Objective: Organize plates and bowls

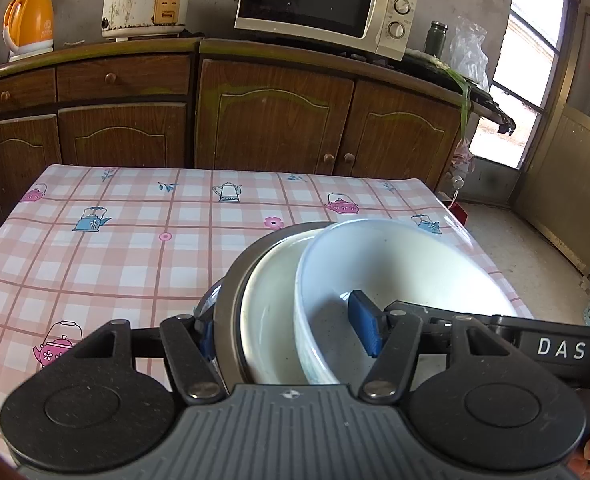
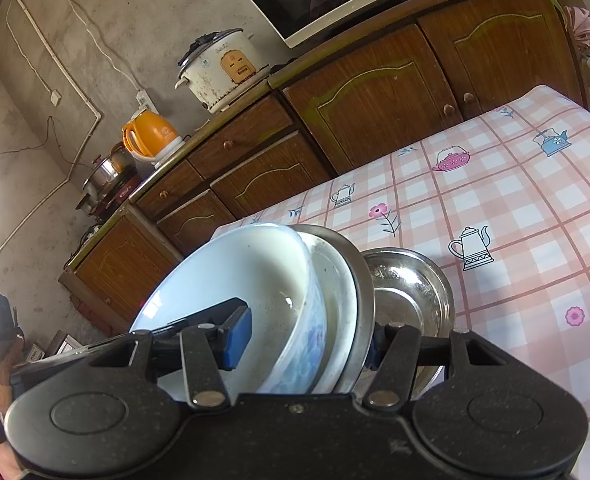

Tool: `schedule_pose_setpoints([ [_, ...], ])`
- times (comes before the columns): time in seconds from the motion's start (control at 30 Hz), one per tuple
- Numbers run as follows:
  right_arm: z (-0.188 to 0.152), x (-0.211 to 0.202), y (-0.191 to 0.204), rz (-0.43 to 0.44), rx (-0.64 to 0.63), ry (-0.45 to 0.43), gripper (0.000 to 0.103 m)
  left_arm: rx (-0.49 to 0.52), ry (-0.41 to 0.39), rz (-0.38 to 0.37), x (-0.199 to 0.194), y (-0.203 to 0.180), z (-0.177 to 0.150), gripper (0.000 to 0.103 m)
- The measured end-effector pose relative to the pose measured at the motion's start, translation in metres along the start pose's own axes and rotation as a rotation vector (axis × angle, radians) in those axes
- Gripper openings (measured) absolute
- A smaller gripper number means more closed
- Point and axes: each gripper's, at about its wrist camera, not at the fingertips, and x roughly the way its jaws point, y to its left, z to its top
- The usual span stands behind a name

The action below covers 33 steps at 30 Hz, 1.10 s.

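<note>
Both grippers [image 1: 287, 330] [image 2: 307, 344] clamped on three nested dishes: white bowl [image 1: 395, 264], white plate [image 1: 267, 300], steel plate [image 1: 231, 280]. Beside, one steel bowl [image 2: 411, 292] on checked tablecloth [image 2: 515, 208].

Light: daylight from blown-out window [image 1: 535, 40] | glare: sheen on tablecloth [image 1: 451, 220], flare at right-wrist view's left edge | focus: sharp | distortion: strong fisheye bowing at edges

The checked tablecloth [image 1: 115, 248] is lying bare across the left and centre of the left wrist frame, giving open passage. The nested stack of bowls [image 1: 335, 292] is blocking the lower right. Behind the table's far edge, the wooden cabinets [image 1: 275, 116] are closing off the upper frame.
</note>
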Motion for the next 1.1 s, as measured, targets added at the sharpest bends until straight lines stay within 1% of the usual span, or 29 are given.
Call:
schedule_pose_setpoints([
  [0.67,0.004,0.006,-0.001,-0.007,0.000,0.000,0.067,-0.014,-0.004,-0.004,0.009,0.003,0.002,0.063],
  [1.1,0.008,0.016,-0.006,-0.013,0.020,0.016,0.067,-0.014,0.011,0.002,0.020,0.006,0.002,0.063],
])
